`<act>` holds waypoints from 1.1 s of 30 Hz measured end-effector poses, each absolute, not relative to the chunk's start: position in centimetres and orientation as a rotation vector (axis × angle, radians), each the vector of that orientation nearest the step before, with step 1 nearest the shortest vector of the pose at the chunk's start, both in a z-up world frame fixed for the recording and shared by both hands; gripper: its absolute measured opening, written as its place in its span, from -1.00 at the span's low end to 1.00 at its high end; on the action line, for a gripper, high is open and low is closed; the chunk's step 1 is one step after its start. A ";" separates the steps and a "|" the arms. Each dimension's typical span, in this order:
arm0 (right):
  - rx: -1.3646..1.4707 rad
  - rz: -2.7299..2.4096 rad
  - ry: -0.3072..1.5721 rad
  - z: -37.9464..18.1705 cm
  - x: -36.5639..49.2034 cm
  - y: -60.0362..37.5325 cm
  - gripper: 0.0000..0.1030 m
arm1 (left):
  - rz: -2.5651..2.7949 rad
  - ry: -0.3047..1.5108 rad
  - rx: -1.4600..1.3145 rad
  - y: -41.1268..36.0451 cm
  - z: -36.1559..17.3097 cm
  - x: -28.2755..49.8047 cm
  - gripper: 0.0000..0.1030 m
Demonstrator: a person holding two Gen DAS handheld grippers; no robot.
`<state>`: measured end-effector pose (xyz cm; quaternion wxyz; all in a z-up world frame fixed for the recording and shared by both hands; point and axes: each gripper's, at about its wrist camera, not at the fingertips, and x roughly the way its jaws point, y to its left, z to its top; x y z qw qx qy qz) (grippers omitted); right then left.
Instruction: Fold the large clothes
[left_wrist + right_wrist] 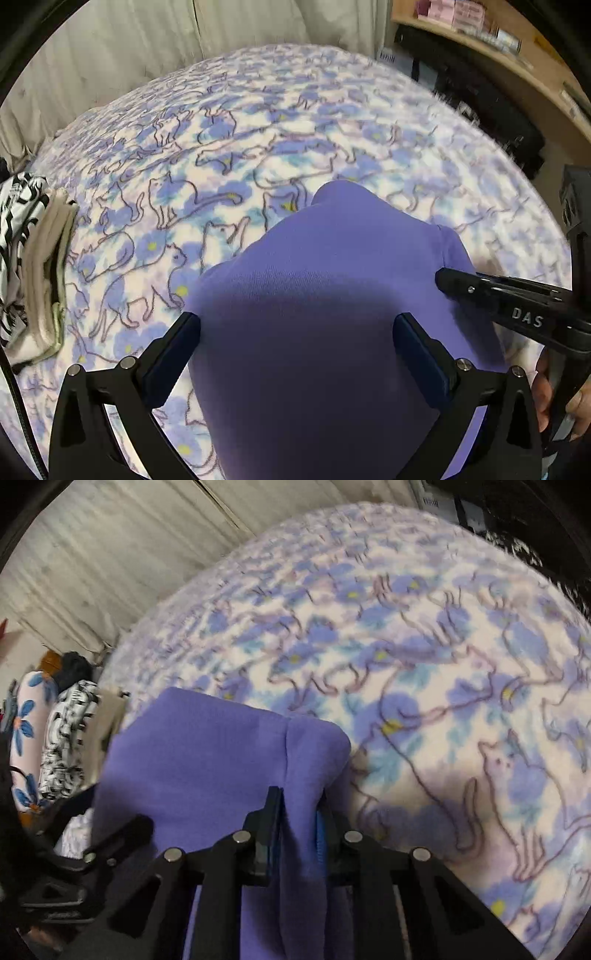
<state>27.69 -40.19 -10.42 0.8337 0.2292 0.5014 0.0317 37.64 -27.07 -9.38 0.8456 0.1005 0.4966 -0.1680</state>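
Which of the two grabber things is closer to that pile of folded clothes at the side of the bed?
Left. The left gripper sits open over the purple garment, nearer the folded clothes. The right gripper, shut on the garment, is farther away.

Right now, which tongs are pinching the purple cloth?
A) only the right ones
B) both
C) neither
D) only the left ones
A: the right tongs are squeezed shut on a fold of the purple cloth, while the left tongs stand wide open with the cloth just lying between them.
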 end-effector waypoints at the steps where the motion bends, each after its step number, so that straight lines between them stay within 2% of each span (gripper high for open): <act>1: 0.501 0.066 1.071 -10.9 27.9 -40.4 -0.60 | -0.341 1.049 0.234 -27.5 -9.6 37.7 0.99; 3: 0.531 0.066 1.080 -11.5 27.9 -41.1 -0.50 | -0.325 1.050 0.258 -27.9 -9.9 37.6 0.99; 5: 0.578 0.051 1.089 -12.1 27.6 -42.0 -0.14 | -0.328 1.047 0.257 -27.8 -9.8 37.6 0.99; 7: 0.648 0.060 1.091 -12.5 27.2 -43.0 0.01 | -0.335 1.043 0.251 -27.6 -9.8 37.4 0.99; 10: 0.687 0.078 1.084 -11.9 26.3 -43.3 0.02 | -0.344 1.024 0.240 -27.2 -9.4 36.9 0.99; 17: 0.579 0.066 1.066 -7.1 23.6 -42.1 0.08 | -0.351 1.063 0.174 -26.1 -7.6 35.6 0.99; 20: 0.530 0.085 1.050 -4.7 22.0 -41.1 0.29 | -0.384 1.071 0.191 -26.0 -6.4 33.7 0.99; 22: 0.513 0.102 1.043 -3.3 20.6 -40.4 0.34 | -0.380 1.057 0.219 -26.0 -5.6 32.4 0.99; 33: 0.544 0.156 1.106 -1.7 16.2 -39.0 0.37 | -0.410 1.080 0.177 -20.8 -2.2 26.8 0.99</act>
